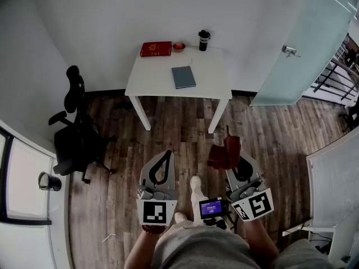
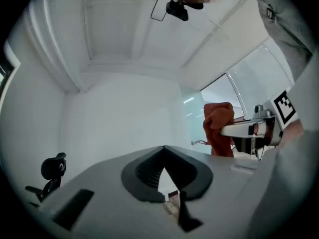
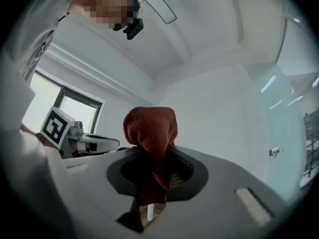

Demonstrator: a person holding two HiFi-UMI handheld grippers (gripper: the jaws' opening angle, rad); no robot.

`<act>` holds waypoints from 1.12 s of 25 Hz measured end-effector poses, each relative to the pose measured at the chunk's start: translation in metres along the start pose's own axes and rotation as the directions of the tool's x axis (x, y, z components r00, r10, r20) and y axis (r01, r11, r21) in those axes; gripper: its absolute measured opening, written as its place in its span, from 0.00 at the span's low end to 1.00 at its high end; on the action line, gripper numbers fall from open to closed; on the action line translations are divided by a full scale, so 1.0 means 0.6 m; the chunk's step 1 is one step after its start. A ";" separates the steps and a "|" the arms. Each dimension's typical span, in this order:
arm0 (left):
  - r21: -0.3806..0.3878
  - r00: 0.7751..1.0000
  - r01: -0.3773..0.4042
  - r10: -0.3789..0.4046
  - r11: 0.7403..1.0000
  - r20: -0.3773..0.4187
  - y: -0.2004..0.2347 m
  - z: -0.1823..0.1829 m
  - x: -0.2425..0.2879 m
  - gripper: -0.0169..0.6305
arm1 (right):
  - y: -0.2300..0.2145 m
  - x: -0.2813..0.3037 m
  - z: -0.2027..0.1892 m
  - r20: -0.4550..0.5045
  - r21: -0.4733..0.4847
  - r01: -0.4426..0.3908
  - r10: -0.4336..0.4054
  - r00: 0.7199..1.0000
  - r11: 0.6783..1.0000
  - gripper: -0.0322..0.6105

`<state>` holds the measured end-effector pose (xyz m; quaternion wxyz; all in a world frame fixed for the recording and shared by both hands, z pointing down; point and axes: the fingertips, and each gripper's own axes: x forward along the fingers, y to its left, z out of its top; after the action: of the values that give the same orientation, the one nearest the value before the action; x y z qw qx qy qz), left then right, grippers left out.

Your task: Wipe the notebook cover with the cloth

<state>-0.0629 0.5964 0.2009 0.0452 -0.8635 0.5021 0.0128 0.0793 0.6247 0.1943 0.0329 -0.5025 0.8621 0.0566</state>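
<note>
A grey-blue notebook (image 1: 184, 77) lies flat on the white table (image 1: 151, 77) at the far side of the room. My right gripper (image 1: 230, 153) is shut on a rust-red cloth (image 1: 225, 153), which bunches above the jaws; the cloth (image 3: 150, 133) fills the middle of the right gripper view. My left gripper (image 1: 165, 157) is shut with nothing between its jaws. Both grippers are held low over the wooden floor, well short of the table and tilted upward. In the left gripper view the cloth (image 2: 218, 128) shows at the right.
A red book (image 1: 156, 49), a small red bowl (image 1: 179, 46) and a black cup (image 1: 203, 40) stand along the table's back edge. A black office chair (image 1: 76, 136) is at the left, a frosted glass door (image 1: 300, 43) at the right.
</note>
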 end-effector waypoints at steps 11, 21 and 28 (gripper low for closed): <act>0.027 0.999 0.028 -0.027 0.999 -0.039 0.025 -0.054 0.136 0.03 | -0.105 0.093 -0.055 -0.029 0.080 -0.052 0.054 0.998 0.995 0.20; 0.109 0.990 0.009 0.007 0.994 -0.141 0.081 -0.122 0.346 0.03 | -0.274 0.255 -0.104 -0.012 0.062 -0.130 0.131 0.991 0.990 0.20; 0.126 0.968 -0.028 0.058 0.992 -0.244 0.139 -0.203 0.443 0.03 | -0.372 0.395 -0.198 -0.097 0.122 -0.174 0.186 0.978 0.977 0.20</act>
<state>-0.0063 0.3141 0.2989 0.0344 -0.8429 0.5224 -0.1243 0.1569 0.2956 0.2706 0.0091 -0.4219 0.9065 -0.0168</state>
